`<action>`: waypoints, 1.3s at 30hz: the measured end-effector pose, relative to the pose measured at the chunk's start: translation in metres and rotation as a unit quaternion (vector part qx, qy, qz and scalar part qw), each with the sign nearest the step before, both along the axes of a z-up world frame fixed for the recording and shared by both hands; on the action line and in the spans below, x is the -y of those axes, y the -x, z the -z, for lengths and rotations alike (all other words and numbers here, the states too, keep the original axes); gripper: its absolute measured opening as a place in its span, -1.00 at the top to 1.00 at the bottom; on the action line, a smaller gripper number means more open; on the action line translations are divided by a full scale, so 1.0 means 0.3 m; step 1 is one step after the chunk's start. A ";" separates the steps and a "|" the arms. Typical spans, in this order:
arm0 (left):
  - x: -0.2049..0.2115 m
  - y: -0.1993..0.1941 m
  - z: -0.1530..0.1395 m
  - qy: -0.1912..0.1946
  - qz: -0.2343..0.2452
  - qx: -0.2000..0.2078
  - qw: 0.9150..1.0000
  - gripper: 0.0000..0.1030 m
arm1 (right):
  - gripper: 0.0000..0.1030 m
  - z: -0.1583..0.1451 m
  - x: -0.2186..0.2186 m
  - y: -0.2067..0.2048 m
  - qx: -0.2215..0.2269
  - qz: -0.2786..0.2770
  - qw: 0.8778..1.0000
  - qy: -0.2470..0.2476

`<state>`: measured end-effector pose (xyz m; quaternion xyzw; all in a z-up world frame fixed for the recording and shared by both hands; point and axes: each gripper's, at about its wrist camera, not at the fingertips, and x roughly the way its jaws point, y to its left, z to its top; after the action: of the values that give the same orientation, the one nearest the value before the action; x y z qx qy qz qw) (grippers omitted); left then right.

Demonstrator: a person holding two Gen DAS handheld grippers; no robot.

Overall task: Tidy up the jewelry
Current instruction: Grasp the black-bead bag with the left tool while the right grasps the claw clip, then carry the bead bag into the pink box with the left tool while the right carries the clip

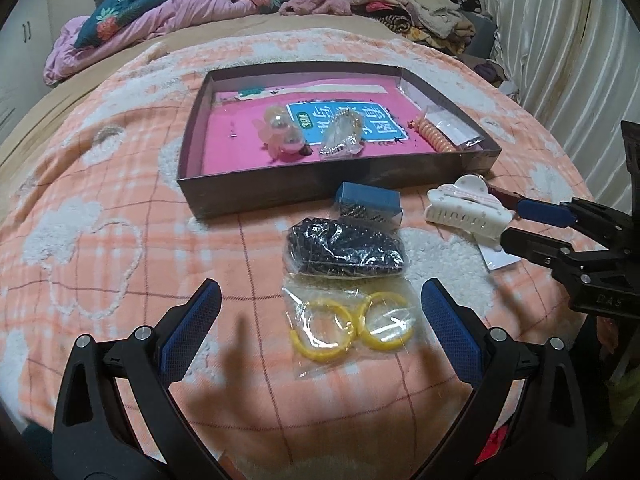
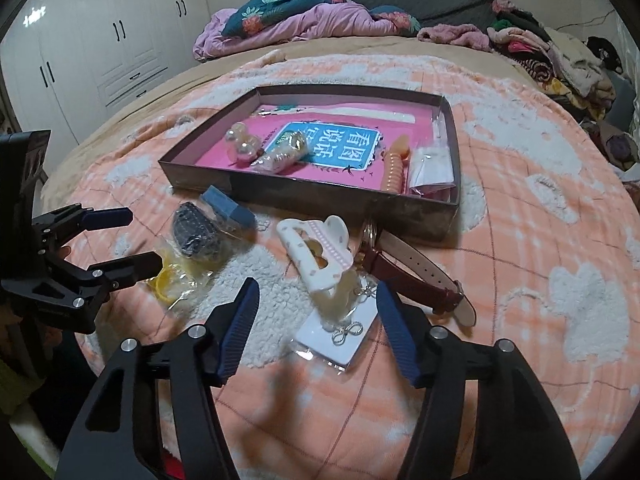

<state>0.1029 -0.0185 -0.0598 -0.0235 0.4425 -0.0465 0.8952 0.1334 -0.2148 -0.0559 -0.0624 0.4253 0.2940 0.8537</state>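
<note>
Jewelry pieces are lying loose on an orange-and-white fleece blanket (image 1: 120,184), in front of a shallow grey box (image 1: 304,188) with a pink lining. In the left wrist view, a clear bag of yellow bangles (image 1: 348,320) is sitting at lower centre, between the spread fingers of the left gripper (image 1: 320,308), which are standing apart and touching nothing. A bag of dark beads (image 1: 344,252) is lying just above it, with a small blue box (image 1: 370,200) beyond. In the right wrist view, the right gripper (image 2: 316,300) is hovering with its fingers apart; a white claw hair clip (image 2: 316,256) and an earring card (image 2: 340,336) are lying between them, unpressed. A maroon-strapped watch (image 2: 412,276) is resting just right of the clip, at centre frame.
</note>
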 end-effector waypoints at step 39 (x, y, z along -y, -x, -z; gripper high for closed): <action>-0.073 -0.034 -0.068 0.044 0.003 0.052 0.998 -0.27 | 0.35 -0.065 -0.007 -0.012 0.053 -0.012 0.998 -0.023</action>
<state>0.1129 0.0034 -0.0393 -0.0592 0.3930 -0.0695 0.9150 0.1370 -0.2127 -0.0364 -0.0628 0.3719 0.3100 0.8727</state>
